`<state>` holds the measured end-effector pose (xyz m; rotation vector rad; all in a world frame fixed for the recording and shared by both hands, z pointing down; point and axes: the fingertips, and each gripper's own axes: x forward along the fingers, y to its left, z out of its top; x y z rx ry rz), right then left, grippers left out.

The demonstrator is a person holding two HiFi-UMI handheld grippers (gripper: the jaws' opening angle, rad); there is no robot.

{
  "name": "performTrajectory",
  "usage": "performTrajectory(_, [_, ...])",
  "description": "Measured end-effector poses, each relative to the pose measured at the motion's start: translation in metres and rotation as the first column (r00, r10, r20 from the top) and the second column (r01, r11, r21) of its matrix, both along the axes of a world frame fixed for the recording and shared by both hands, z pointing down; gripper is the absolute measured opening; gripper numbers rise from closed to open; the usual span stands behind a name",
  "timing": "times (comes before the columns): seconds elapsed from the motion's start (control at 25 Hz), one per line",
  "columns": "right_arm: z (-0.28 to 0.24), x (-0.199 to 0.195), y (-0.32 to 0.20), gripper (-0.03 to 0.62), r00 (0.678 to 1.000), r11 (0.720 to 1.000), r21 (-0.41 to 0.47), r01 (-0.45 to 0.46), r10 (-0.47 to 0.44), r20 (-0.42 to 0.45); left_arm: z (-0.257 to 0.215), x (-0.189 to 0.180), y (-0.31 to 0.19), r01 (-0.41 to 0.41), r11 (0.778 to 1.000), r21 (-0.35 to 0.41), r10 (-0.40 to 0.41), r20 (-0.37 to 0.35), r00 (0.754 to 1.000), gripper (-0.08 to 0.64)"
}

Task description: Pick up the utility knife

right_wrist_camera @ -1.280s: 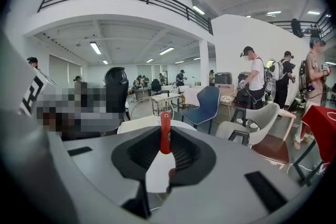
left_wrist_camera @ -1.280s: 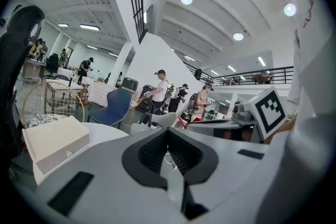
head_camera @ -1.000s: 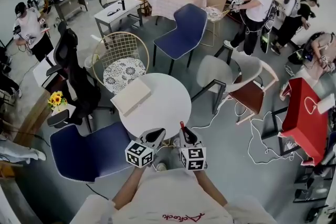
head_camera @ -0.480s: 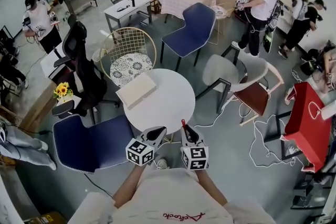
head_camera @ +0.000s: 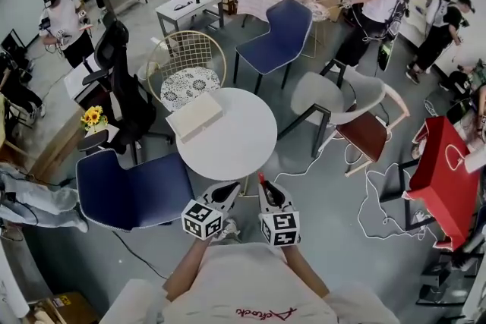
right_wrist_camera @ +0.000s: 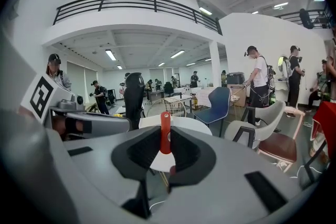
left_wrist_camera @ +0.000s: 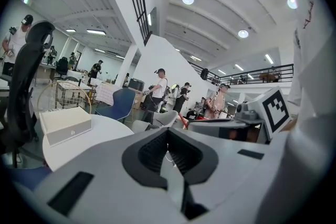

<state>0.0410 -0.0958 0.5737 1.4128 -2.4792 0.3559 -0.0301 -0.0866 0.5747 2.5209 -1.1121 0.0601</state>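
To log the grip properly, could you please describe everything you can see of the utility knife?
The utility knife shows as a slim red-orange stick, plastic by its look, with a small pale dot near its rounded top end. It stands upright between the jaws of the right gripper, which press on its sides and hide its lower part. In the head view its dark-tipped end pokes out past the gripper, near the rim of the round white table. No blade shows, and nothing else touches it.
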Motion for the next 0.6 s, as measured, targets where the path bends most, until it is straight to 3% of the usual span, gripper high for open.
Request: performTrajectory(0.6, [-0.006, 0.036, 0.089, 0.066, 0.999, 0.999, 0.023, 0.046, -0.046, 0.018, -0.002, 0.044, 0.084, -0.002, 1.0, 0.007, 0.002, 0.005, 1.0, 0.012])
